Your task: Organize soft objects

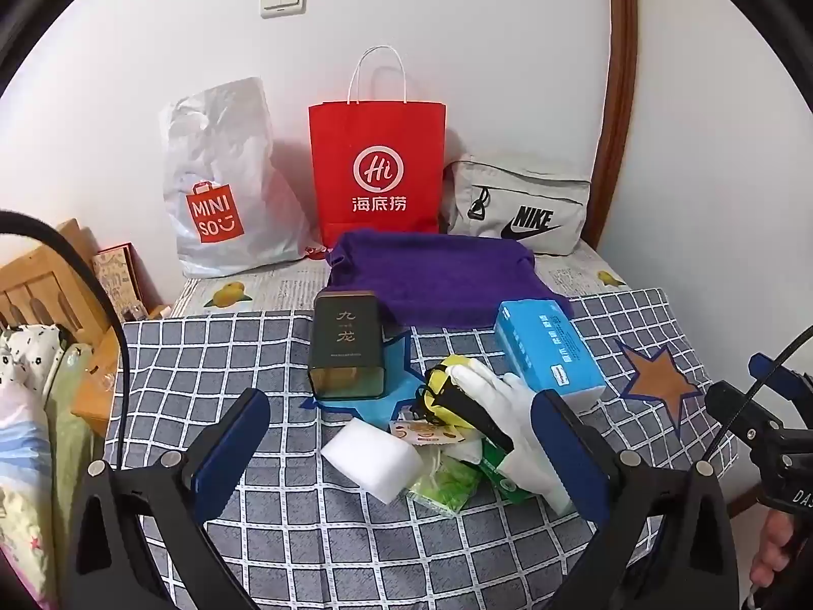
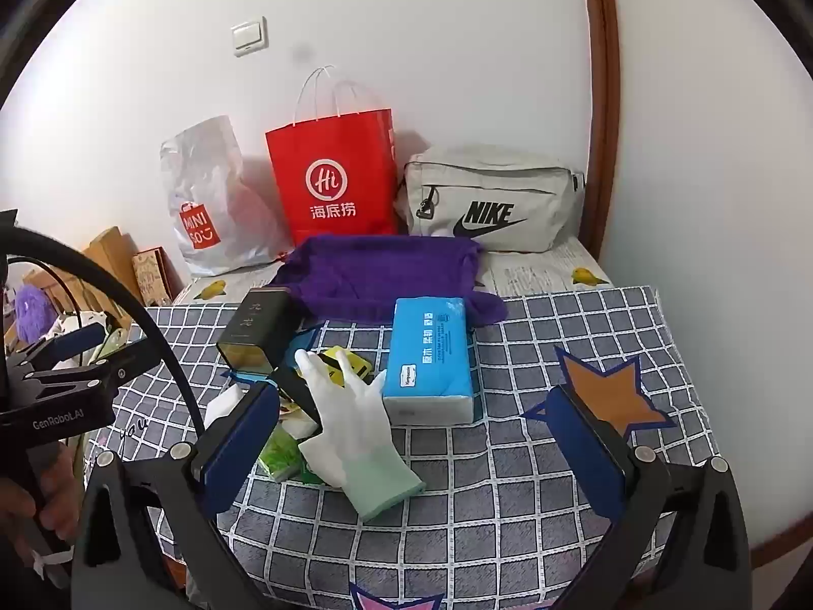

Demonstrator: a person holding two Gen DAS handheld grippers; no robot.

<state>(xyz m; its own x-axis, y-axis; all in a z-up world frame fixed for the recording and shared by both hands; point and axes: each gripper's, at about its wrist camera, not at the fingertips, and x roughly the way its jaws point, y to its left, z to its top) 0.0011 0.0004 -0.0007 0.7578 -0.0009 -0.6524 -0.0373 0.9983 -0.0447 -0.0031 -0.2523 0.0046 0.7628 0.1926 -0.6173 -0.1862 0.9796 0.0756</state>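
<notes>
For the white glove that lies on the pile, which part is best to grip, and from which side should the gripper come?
Grip the white glove at its pale green cuff. The cuff lies flat on the checked cloth, toward the camera and clear of the pile, while the fingers rest on other items. The open right gripper should probably come from the near side, jaws across the cuff's width.

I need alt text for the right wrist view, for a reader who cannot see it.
The open right tool hovers, holding nothing, over a checked cloth where a white glove, a blue tissue pack and a dark tin lie. Behind them a purple towel, a red paper bag and a grey Nike bag stand by the wall.
</notes>
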